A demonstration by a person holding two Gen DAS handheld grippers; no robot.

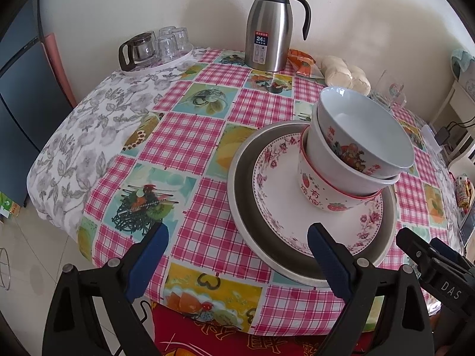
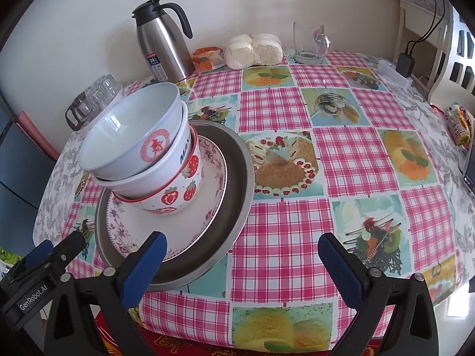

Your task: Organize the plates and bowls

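Three bowls (image 1: 356, 154) stacked, leaning, on a flowery plate (image 1: 285, 207) inside a metal pan (image 1: 243, 207) on the table (image 2: 341, 154); left gripper (image 1: 237, 255) and right gripper (image 2: 242, 264) spread wide, gripping nothing

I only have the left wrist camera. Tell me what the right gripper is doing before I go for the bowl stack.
Observer: The right gripper is open with nothing between its fingers. It points at the tablecloth just right of the metal pan.
Operator: Report what stands on that side of the table.
Observer: Nothing close by. At the far edge a glass mug stands upright beside the bagged buns.
Operator: Describe the side of the top bowl that faces away from me.
Observer: The top bowl carries a round red seal with a single character on that side.
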